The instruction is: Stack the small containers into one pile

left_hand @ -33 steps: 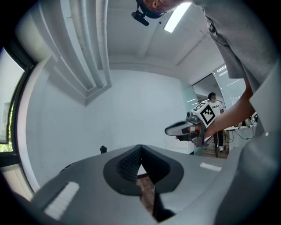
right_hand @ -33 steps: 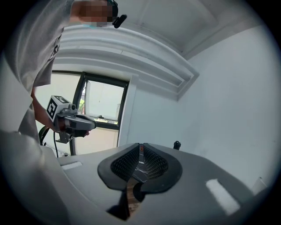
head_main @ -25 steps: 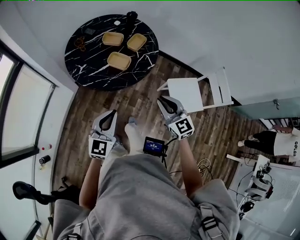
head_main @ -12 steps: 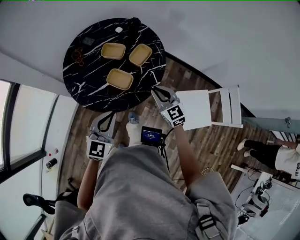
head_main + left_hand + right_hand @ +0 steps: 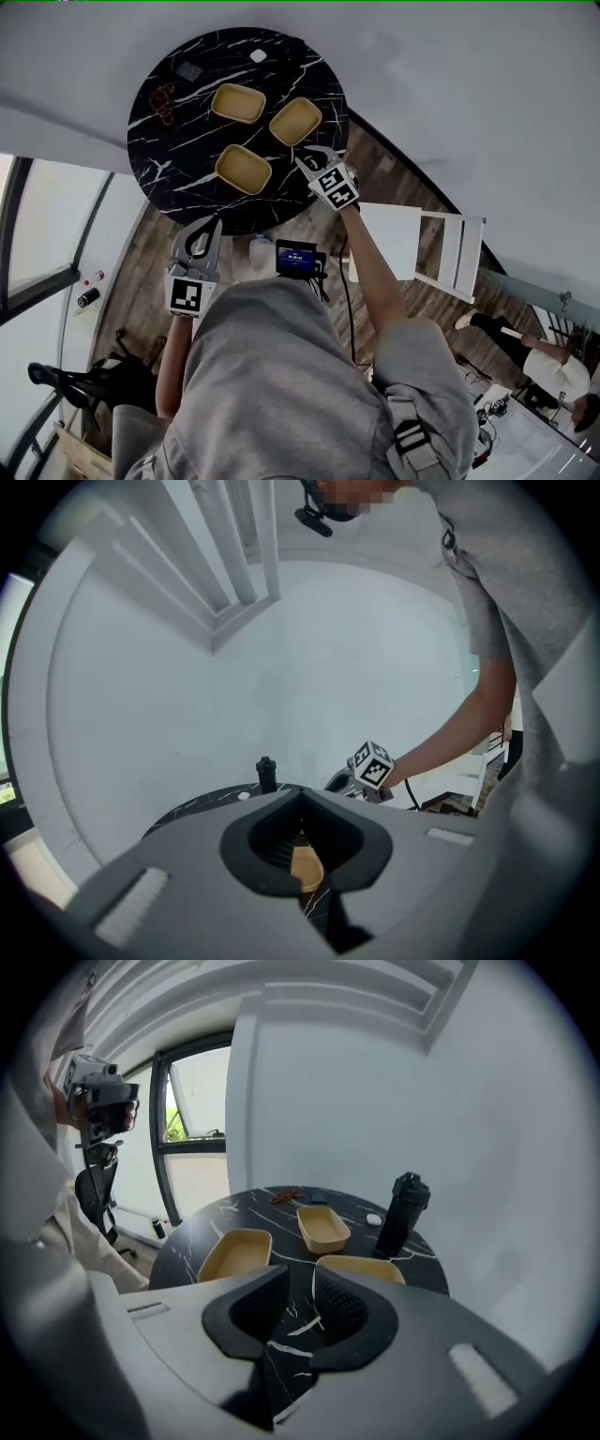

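Three small tan containers sit apart from one another on the round black marble table (image 5: 155,112), none of them stacked yet: a far container (image 5: 237,102), a right container (image 5: 296,121) and a near container (image 5: 244,169). Compared with a second ago, the person has stepped up to the table, which now fills more of the head view. The right gripper (image 5: 307,161), which was hanging over the wooden floor beside the white chair (image 5: 412,246), now reaches over the table's near edge. Its tips sit just beside the right container and near the near container, touching neither as far as the views show. Its jaws have just been opening and now stand spread with nothing between them; only the veined tabletop shows through the gap in the right gripper view. A dark bottle (image 5: 403,1213) stands at the far side of the table. The left gripper (image 5: 212,223) trails lower in the head view, over the floor just short of the table edge, with its jaws pressed together and empty. This looks like the approach ending and the first pickup about to start, probably with the right container as the nearest target.
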### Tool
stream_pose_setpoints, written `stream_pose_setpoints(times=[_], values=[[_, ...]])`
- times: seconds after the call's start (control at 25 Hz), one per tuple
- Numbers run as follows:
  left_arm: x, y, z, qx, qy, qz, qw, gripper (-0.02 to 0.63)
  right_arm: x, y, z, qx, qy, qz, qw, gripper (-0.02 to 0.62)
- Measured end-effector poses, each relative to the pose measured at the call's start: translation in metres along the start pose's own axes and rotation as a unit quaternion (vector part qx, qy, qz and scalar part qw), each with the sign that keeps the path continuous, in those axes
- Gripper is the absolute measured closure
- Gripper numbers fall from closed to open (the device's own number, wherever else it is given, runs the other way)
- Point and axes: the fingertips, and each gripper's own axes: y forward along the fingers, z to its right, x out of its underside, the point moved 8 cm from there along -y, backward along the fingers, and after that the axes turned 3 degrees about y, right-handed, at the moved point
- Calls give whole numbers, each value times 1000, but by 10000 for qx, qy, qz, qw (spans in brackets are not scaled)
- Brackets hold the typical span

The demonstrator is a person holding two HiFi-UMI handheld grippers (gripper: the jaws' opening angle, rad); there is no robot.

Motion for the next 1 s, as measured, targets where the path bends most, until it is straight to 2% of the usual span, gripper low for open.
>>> stream_pose_setpoints(times=[0.16,0.36,0.56,0.68,0.76,0.8,1.0], values=[[8,6,-11,-163,-47,10,9999,609,16,53,12,-202,-73,-626,9978,495],[14,10,-33,-364,-194,-175,9990,609,18,104,12,-335,-118,-1295,9909,454],[16,13,-38,-397,-161,-136,9990,609,24,134,13,-404,-475,-1804,9816,456],[20,13,-41,-384,-170,-185,9989,609,25,146,15,-413,-611,-1963,9778,462],[24,13,-42,-366,-192,-224,9989,609,27,149,14,-376,-709,-2028,9759,534],[25,13,-42,-359,-208,-237,9989,609,27,149,14,-351,-746,-2033,9756,542],[25,19,-46,-286,-217,-206,9991,609,9,122,9,-281,-1178,-1671,9785,565]])
